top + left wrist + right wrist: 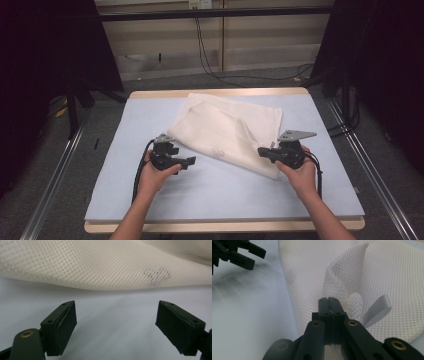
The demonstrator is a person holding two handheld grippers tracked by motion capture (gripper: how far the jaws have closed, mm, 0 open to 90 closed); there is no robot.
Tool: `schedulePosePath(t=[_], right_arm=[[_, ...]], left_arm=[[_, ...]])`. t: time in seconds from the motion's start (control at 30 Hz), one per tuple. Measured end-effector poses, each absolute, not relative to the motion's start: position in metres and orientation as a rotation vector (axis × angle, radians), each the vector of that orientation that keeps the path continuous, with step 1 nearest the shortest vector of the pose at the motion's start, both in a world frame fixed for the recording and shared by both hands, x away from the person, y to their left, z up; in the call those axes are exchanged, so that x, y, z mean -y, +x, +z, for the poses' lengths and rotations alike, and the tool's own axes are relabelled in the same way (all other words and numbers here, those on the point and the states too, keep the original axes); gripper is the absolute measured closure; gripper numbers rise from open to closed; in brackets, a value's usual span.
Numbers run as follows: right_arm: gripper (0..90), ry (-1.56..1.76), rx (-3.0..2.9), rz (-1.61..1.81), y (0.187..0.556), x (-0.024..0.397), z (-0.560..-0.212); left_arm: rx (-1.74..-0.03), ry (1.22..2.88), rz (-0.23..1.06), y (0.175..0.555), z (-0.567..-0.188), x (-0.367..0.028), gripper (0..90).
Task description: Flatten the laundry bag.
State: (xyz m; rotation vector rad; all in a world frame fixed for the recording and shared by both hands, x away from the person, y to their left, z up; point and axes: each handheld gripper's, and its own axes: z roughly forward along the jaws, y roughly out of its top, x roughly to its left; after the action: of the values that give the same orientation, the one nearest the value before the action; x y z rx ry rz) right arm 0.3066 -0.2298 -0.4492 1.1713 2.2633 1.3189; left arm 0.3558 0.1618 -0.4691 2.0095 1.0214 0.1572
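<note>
Jaws of the right gripper (329, 301) are pinched on a raised fold of the white mesh cloth (230, 131), which lies across the table (220, 195). Left gripper (189, 162) jaws stand spread, just beside its edge.

Right gripper (329, 300) pinched on raised fold of white mesh bag (372, 272); left gripper (237, 252) far left.

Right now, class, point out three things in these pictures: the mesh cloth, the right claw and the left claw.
mesh cloth (235, 125): high view, middle of the fabric.
right claw (329, 305): right gripper view, tips shut on the cloth's edge.
left claw (116, 325): left gripper view, gap between open jaws.
</note>
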Motion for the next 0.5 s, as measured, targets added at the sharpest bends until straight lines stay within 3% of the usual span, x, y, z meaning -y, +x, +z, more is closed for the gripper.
schedulePosePath(t=[0.5], right_arm=[[90.0,1.102,-2.349,1.332,0.285,0.218,-0.463]], left_arm=[[-0.993,2.019,0.138,0.356,-0.469,-0.148,16.8]])
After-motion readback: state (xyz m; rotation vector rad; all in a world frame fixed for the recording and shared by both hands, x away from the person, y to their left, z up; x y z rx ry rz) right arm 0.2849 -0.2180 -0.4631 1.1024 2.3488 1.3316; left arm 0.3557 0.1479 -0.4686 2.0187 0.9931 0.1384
